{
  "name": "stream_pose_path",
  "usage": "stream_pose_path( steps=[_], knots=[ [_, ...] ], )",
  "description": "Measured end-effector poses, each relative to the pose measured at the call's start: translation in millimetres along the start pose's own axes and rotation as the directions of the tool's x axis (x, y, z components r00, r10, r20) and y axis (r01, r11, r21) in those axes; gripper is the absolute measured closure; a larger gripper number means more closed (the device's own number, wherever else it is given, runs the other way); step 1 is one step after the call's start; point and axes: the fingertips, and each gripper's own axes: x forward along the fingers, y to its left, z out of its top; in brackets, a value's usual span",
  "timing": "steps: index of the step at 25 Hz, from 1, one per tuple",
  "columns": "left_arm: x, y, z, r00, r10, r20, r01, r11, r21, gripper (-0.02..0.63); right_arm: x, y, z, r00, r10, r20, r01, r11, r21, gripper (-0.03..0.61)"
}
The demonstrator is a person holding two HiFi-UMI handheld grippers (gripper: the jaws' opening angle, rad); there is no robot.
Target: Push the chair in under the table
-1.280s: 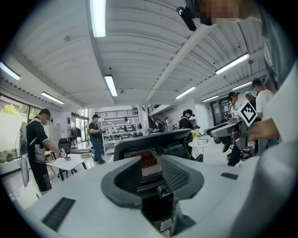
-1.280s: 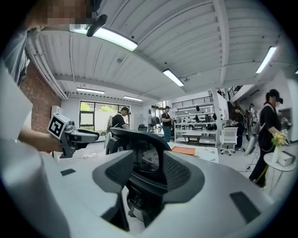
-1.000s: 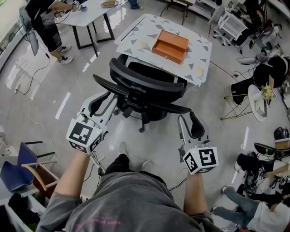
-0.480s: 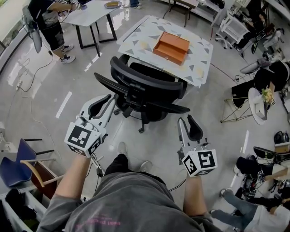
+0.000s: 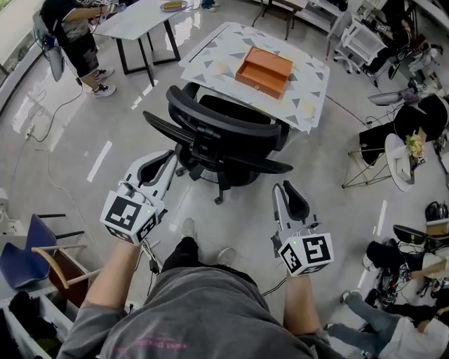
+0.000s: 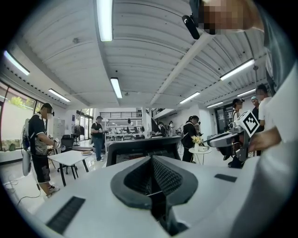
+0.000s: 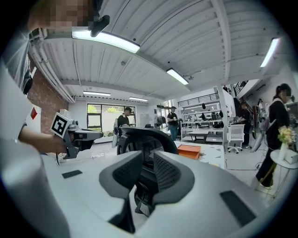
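A black mesh office chair [image 5: 224, 137] stands with its back toward me, its seat partly under the table [image 5: 309, 105], which has a triangle-patterned cloth. An orange box [image 5: 263, 70] lies on that table. My left gripper [image 5: 160, 163] hovers just behind the chair's left side, apart from it; its jaws are closing, nearly together, with nothing between them [image 6: 151, 160]. My right gripper [image 5: 291, 196] hangs behind the chair's right side, clear of it; its jaws are closing too, with an empty gap [image 7: 148, 160]. The chair's backrest [image 7: 146, 137] shows ahead beyond the right jaws.
A white table [image 5: 137, 17] stands at the back left with a person [image 5: 70, 35] beside it. A blue chair [image 5: 21, 263] sits at the lower left. A small round table with flowers [image 5: 400, 158] and seated people are at the right.
The jaws of both grippers have narrowed, the left almost to touching. Both hands have stayed where they were behind the chair.
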Motion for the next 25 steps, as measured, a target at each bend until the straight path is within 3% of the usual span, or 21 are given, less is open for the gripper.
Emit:
stream_pose_path(
  steps=[10, 25],
  knots=[
    [14, -8, -1, 0.999, -0.032, -0.011, 0.032, 0.999, -0.001, 0.606, 2, -4, 1, 1.0, -0.003, 0.005, 0.003, 1.0, 0.005, 0.557],
    [25, -7, -8, 0.999, -0.038, -0.022, 0.038, 0.999, -0.006, 0.607, 10, -12, -5, 1.0, -0.005, -0.003, 0.005, 1.0, 0.009, 0.569]
  ],
)
